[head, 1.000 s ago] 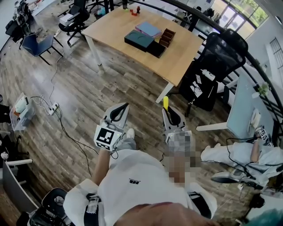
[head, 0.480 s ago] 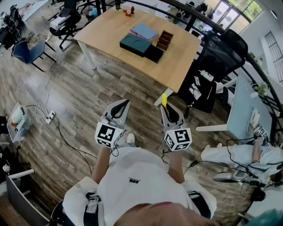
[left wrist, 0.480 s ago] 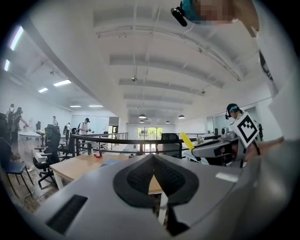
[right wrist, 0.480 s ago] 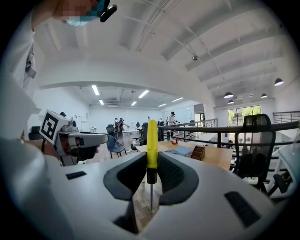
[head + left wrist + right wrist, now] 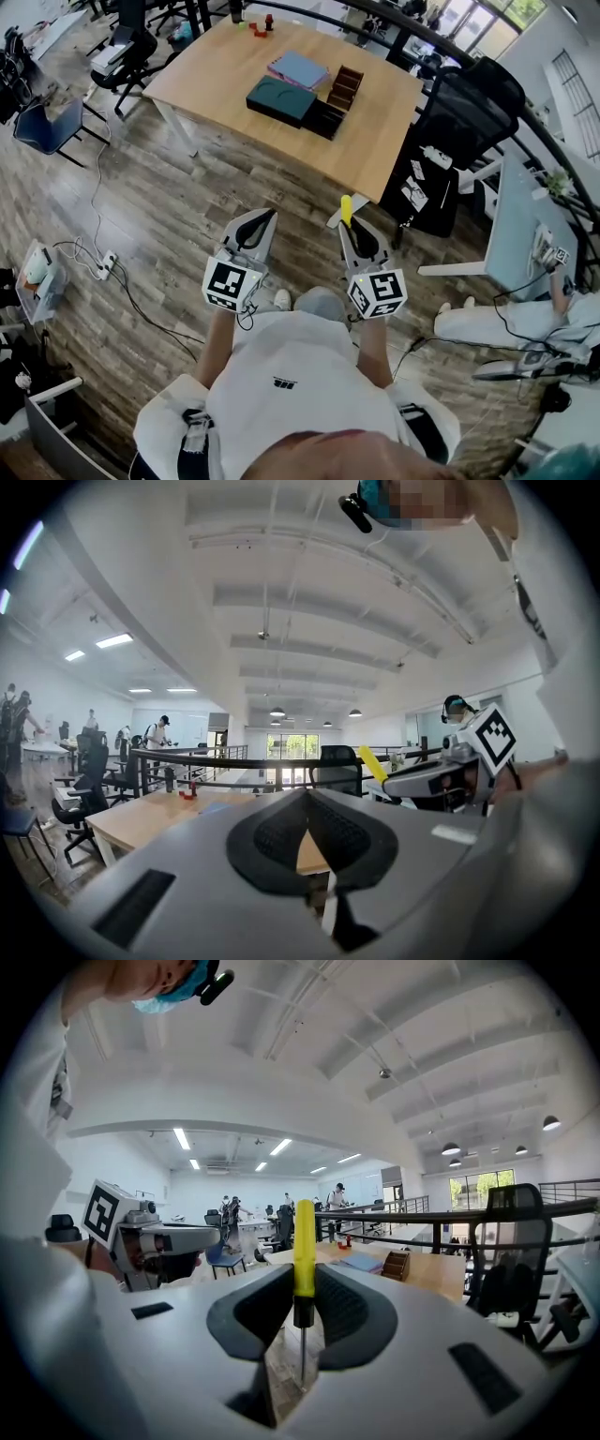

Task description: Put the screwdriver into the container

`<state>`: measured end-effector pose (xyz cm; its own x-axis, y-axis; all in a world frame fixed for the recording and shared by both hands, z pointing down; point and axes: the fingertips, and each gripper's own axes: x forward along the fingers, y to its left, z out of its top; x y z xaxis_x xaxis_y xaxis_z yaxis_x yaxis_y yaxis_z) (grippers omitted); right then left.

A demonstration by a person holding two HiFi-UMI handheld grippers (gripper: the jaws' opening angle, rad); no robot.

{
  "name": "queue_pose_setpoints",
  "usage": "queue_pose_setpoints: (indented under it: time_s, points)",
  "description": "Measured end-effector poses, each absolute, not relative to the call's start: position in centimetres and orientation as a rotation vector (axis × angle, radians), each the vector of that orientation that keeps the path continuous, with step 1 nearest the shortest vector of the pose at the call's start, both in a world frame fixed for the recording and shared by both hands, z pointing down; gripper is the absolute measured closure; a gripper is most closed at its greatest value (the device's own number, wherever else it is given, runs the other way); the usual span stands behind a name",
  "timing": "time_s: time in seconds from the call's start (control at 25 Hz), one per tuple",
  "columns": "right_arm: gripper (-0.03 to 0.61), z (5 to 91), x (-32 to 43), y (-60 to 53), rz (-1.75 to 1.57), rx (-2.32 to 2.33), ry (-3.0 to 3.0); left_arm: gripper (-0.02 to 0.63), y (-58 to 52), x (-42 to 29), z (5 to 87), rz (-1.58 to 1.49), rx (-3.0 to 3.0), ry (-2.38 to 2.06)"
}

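My right gripper (image 5: 350,228) is shut on a screwdriver (image 5: 346,207) whose yellow handle sticks up past the jaw tips. In the right gripper view the yellow handle (image 5: 304,1241) stands upright between the pads, with the thin metal shaft pointing back toward the camera. My left gripper (image 5: 263,221) is beside it, shut and empty; its pads (image 5: 281,832) meet at the tips. Both are held over the wooden floor, well short of the table (image 5: 375,141). A brown divided container (image 5: 349,86) stands on that table, also visible as a small brown container (image 5: 396,1264).
On the table lie a dark teal box (image 5: 281,97), a blue-purple book (image 5: 298,67) and small red items (image 5: 266,22). A black office chair (image 5: 459,131) stands right of the table. Cables and a power strip (image 5: 105,261) lie on the floor at left.
The head view has shifted forward, so the table sits a little nearer. Both grippers keep their pose side by side, and the screwdriver stays in the right one.
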<state>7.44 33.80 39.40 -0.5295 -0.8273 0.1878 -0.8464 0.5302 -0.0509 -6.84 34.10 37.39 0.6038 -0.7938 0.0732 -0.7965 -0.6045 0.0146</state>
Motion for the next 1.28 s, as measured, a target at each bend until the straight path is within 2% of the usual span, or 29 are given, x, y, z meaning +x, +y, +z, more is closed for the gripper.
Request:
queue_pose_setpoints:
  time_s: [0.56, 1.28]
  points:
    - [0.515, 40.1, 7.2, 28.1, 0.21, 1.454, -2.604, 0.604, 28.3, -6.9, 38.0, 0.096, 2.773, -1.365]
    - [0.515, 40.6, 8.2, 12.5, 0.264, 1.381, -2.618, 0.604, 13.0, -5.6, 39.1, 0.133, 2.718, -1.377]
